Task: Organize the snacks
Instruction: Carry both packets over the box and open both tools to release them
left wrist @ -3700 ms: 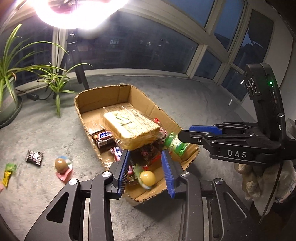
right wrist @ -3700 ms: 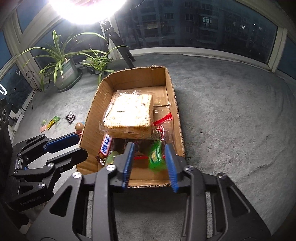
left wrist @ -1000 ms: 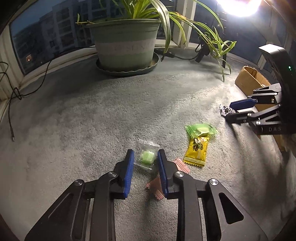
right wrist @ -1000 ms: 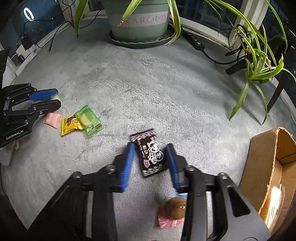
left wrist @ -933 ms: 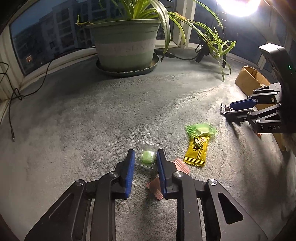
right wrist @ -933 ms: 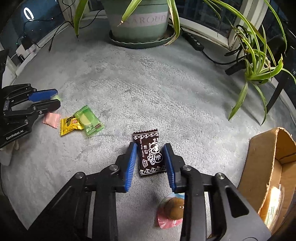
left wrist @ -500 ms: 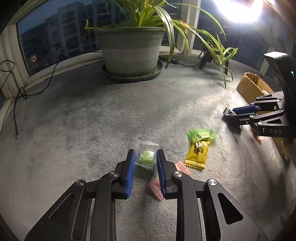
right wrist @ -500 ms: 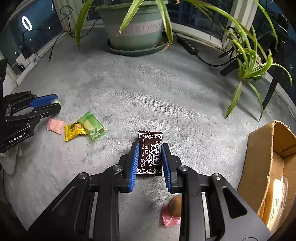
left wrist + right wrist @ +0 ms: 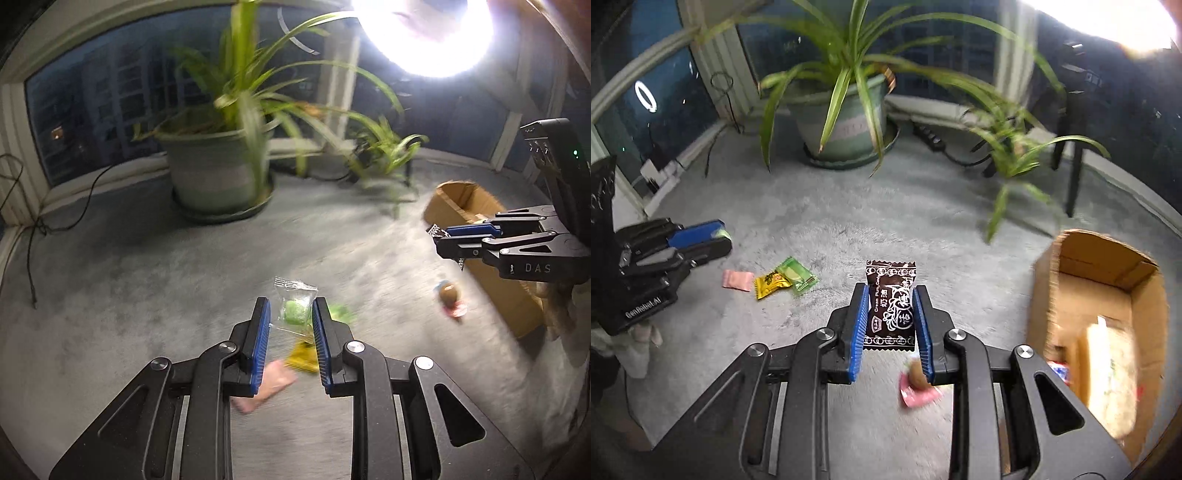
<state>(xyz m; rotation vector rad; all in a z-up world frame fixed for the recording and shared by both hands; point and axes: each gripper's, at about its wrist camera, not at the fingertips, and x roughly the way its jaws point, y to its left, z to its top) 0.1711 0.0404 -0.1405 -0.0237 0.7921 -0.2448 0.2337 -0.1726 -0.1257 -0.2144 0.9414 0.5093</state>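
My left gripper (image 9: 290, 314) is shut on a clear-wrapped green candy (image 9: 295, 309) and holds it above the grey carpet. My right gripper (image 9: 891, 306) is shut on a dark brown plum candy packet (image 9: 891, 304), also lifted off the floor. Each gripper shows in the other's view: the right gripper (image 9: 441, 236) with the packet's edge, the left gripper (image 9: 720, 236) with a bit of green at its tips. On the carpet lie a pink packet (image 9: 737, 279), a yellow candy (image 9: 771, 282), a green packet (image 9: 798, 275) and a brown egg-shaped sweet (image 9: 918, 374). The cardboard box (image 9: 1049, 280) stands at the right.
A large potted plant (image 9: 846, 136) and a smaller plant (image 9: 1015, 155) stand by the windows at the back. Dark chair or tripod legs (image 9: 1075, 177) are at the far right. Cables (image 9: 33, 236) trail along the left wall. A bright lamp glares overhead.
Both grippers have risen from the carpet with their candies held. The right gripper's jaws narrowed onto the brown packet. Both views now tilt up and show more of the windows.
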